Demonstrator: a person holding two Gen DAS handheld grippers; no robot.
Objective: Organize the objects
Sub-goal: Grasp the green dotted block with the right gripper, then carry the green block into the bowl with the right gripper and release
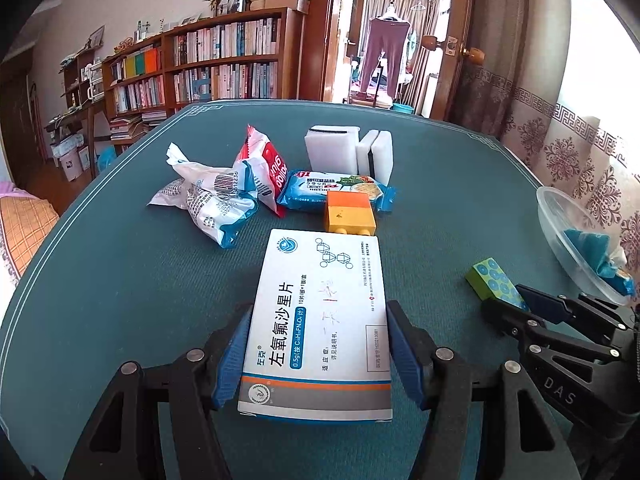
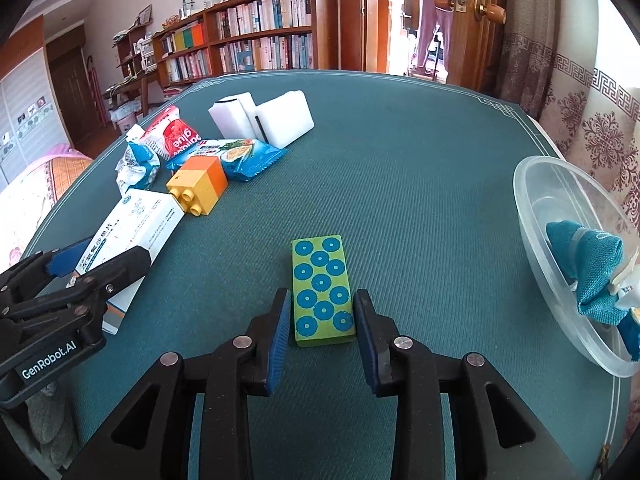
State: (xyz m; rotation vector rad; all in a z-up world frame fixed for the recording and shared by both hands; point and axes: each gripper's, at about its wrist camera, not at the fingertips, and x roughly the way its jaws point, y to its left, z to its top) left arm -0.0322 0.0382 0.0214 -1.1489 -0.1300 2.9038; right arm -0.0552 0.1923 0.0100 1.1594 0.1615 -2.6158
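Your counter (image 2: 400, 168) is lying open across its middle and far right, with the clear bowl (image 2: 536, 216) sitting at the right edge. Your left claw (image 1: 318, 354) is straddling the white medicine box (image 1: 320, 300), pads touching its sides. Your right claw (image 2: 322, 332) is standing apart around the green dotted block (image 2: 323, 290). Snack packets (image 1: 224, 196), an orange-yellow brick (image 1: 350, 214) and white sponges (image 1: 348, 152) are crowding the far left.

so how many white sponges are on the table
3, all at the table's far side behind the snack packets: one wide white sponge on the left, and two thinner ones standing pressed together to its right. More could be hidden behind them.
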